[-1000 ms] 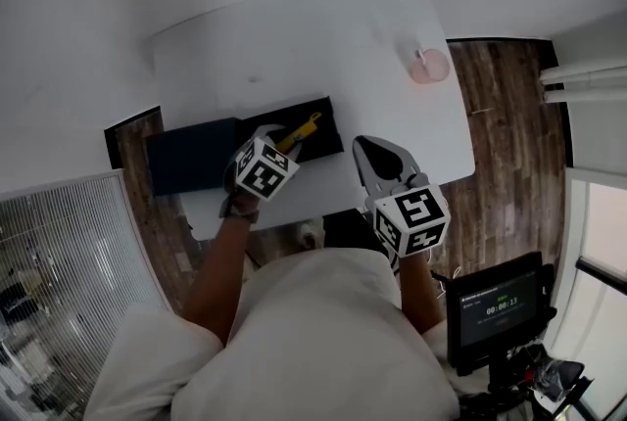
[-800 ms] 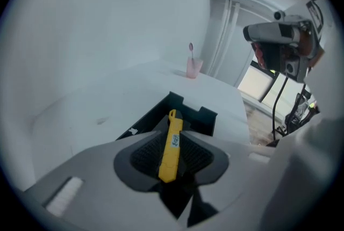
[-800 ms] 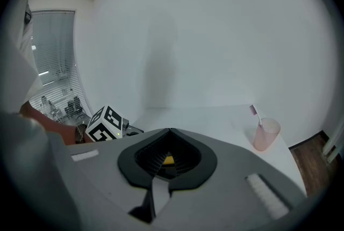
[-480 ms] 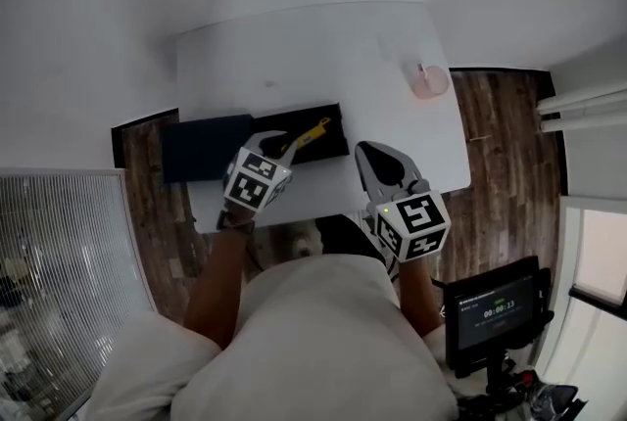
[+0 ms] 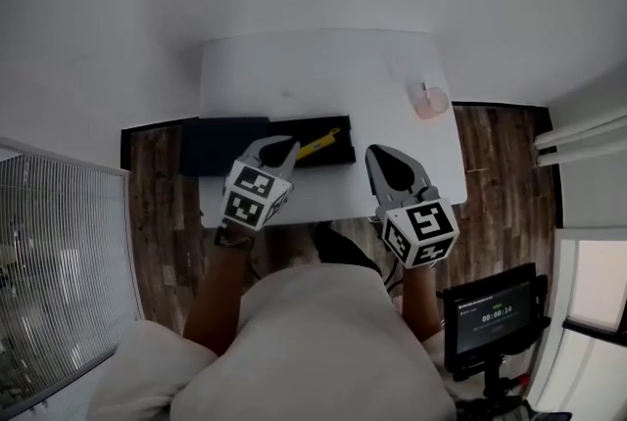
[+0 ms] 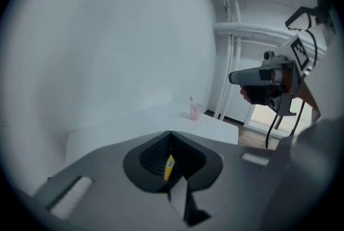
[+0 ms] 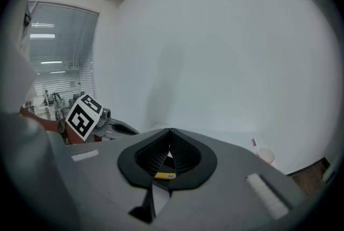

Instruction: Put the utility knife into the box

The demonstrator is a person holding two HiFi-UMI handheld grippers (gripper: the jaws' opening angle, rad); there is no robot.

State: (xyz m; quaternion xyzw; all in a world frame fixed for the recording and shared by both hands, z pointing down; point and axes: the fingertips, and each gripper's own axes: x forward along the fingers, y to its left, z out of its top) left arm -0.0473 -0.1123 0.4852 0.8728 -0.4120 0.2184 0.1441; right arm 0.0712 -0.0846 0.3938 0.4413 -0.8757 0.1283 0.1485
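The yellow utility knife (image 5: pixel 315 144) lies inside the open black box (image 5: pixel 339 141) on the white table (image 5: pixel 313 67). My left gripper (image 5: pixel 284 144) hovers above the box's left part; its jaws have just been closing and now stand shut with nothing between them. In the left gripper view the left gripper (image 6: pixel 171 134) shows its tips meeting, and the knife (image 6: pixel 169 166) shows below through the gap behind them. My right gripper (image 5: pixel 378 153) hangs to the right of the box, shut and empty. In the right gripper view, the right gripper (image 7: pixel 170 130) frames the knife (image 7: pixel 164 175) the same way.
The box's dark lid (image 5: pixel 223 145) lies left of the box, overhanging the table's left edge. A pink cup (image 5: pixel 429 101) with a toothbrush stands at the table's right edge. A monitor (image 5: pixel 495 316) stands on the wooden floor at lower right.
The left gripper has lifted away from the knife and its jaws have closed; the knife stays in the box. Both grippers have risen and drawn back toward me.
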